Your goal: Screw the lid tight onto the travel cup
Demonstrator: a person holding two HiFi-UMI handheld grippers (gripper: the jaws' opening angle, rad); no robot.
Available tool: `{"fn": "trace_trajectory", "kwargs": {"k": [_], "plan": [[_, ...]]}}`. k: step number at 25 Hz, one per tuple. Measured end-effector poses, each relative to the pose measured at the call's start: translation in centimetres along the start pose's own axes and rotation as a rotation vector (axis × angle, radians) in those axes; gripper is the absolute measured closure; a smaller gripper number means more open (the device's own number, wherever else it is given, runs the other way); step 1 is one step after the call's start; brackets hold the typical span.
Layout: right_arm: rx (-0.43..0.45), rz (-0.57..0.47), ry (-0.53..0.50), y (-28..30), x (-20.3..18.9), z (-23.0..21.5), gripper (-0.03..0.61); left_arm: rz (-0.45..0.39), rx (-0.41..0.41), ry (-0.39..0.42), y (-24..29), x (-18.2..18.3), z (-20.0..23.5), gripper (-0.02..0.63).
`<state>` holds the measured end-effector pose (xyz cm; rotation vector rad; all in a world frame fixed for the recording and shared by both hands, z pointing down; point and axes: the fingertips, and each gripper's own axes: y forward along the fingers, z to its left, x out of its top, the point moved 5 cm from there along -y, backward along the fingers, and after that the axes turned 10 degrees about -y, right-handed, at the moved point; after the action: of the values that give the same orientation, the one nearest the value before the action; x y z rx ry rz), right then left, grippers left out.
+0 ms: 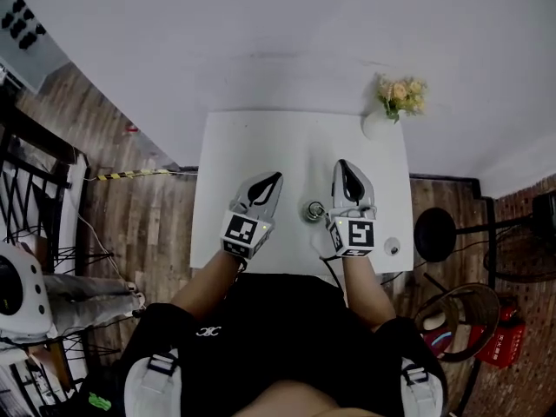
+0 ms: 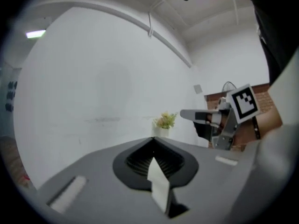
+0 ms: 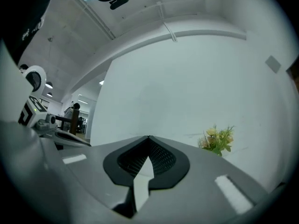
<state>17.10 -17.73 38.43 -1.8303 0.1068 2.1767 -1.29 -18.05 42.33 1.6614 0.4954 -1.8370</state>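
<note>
Seen from above, a person in dark clothes stands at the near edge of a white table (image 1: pixel 261 146) in the middle of the frame, holding a tool in each hand over it.

The left gripper (image 1: pixel 274 177) sits left of centre. Its jaws are pressed together into a single point with nothing between them, as its own view confirms.

The right gripper (image 1: pixel 341 163) sits right of centre, tilted slightly upward. Its jaws are likewise closed tight on nothing.

The travel cup (image 1: pixel 313 210) stands on the table in the gap between the two tools, closer to the right one and touched by neither. It is too small to tell whether its lid is on.

A small round object (image 1: pixel 393 246) lies near the table's lower right corner; what it is cannot be made out.

A white vase of flowers (image 1: pixel 395 102) stands at the table's upper right corner, against a pale wall (image 1: pixel 278 33).
</note>
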Motion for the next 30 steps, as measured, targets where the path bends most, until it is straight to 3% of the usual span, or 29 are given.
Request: {"fn": "trace_trajectory", "kwargs": {"k": [4, 7, 13, 30], "plan": [[-0.051, 0.041, -0.028, 1.3, 0.9, -0.5, 0.575, -0.096, 0.088, 0.042, -0.1, 3.5, 1.7, 0.56], [-0.034, 0.051, -0.001, 1.5, 0.8, -0.3, 0.575, -0.093, 0.144, 0.07, -0.2, 4.3, 2.5, 0.56], [-0.019, 0.03, 0.0, 2.2, 1.9, 0.4, 0.575, -0.116, 0.212, 0.043, -1.9, 6.4, 3.1, 0.56], [0.017, 0.004, -0.006, 1.4, 2.7, 1.3, 0.574, -0.116, 0.226, -0.037, -3.2, 6.6, 3.8, 0.56]]}}
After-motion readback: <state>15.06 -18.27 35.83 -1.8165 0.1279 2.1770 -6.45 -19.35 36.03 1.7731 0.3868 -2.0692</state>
